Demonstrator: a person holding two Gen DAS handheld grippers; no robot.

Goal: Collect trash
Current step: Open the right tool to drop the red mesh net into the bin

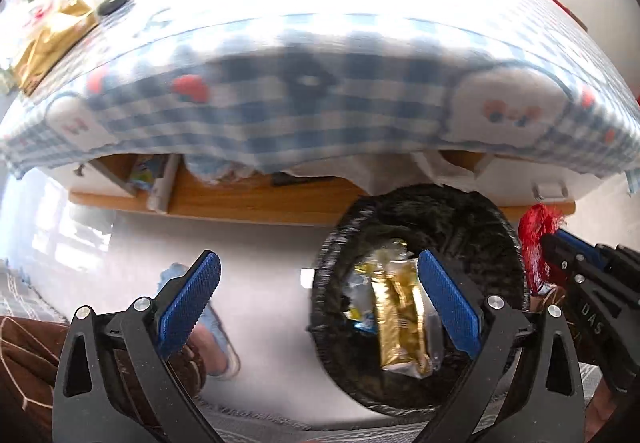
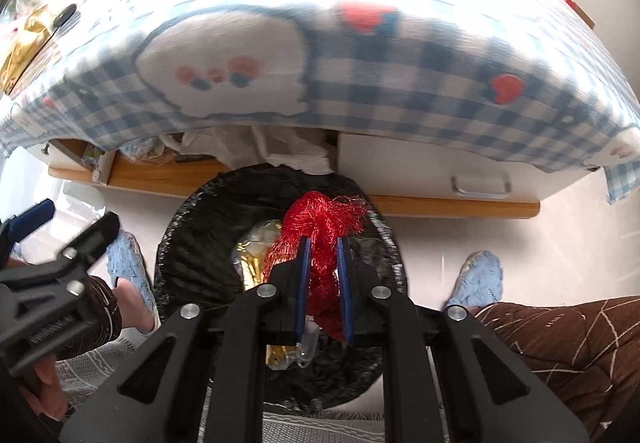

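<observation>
A bin lined with a black bag [image 1: 420, 211] stands on the floor in front of the table; it also shows in the right wrist view [image 2: 188, 255]. Gold wrappers [image 1: 400, 319] and other scraps lie inside it. My right gripper [image 2: 322, 247] is shut on a red mesh net [image 2: 320, 219] and holds it over the bin's mouth; the net also shows at the right in the left wrist view [image 1: 536, 239]. My left gripper [image 1: 320, 295] is open and empty, above the bin's left side.
A table with a blue checked cloth [image 1: 320, 83] fills the upper view. A gold packet [image 1: 52, 39] and a black round thing [image 1: 114, 1] lie on its far left. Under it are a wooden shelf [image 1: 256, 199] and a white drawer [image 2: 440, 171]. My slippered feet [image 2: 478, 279] flank the bin.
</observation>
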